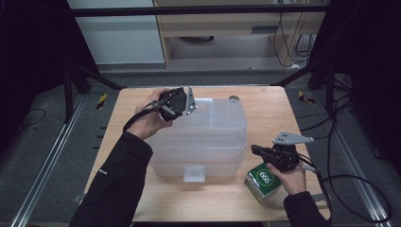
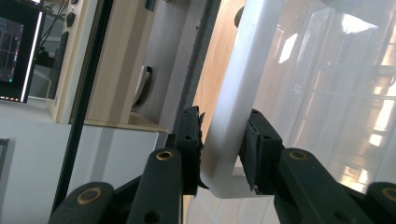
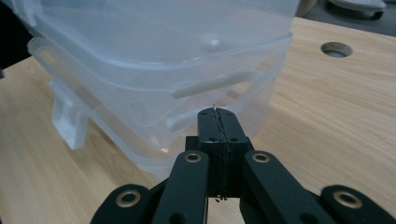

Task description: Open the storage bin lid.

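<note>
From the high view, a clear plastic storage bin (image 1: 201,139) sat in the middle of the wooden table (image 1: 265,106), its long axis running from the person's side toward the far edge, with a latch tab (image 1: 194,173) on its near short wall. The left gripper (image 1: 182,105) was at the bin's far left corner, while the right gripper (image 1: 257,150) hovered just beside the near right corner, pointing left toward the bin. A green box (image 1: 262,181) lay on the table under the right hand (image 1: 291,177).

The left gripper view showed what the high view could not: the white rim (image 2: 233,102) of the bin stood between the two black jaws. The left pad lay against the rim; whether the right pad touched it could not be told, so the grip was loose at best. Beyond the rim, the bin's clear wall (image 2: 336,93) caught reflections.

The right gripper view showed that gripper's jaws (image 3: 218,122) pressed fully together with nothing between them, their tips just short of the bin's rounded corner (image 3: 154,93). The same view revealed stepped ridges along the wall and a round hole (image 3: 336,48) in the tabletop.
</note>
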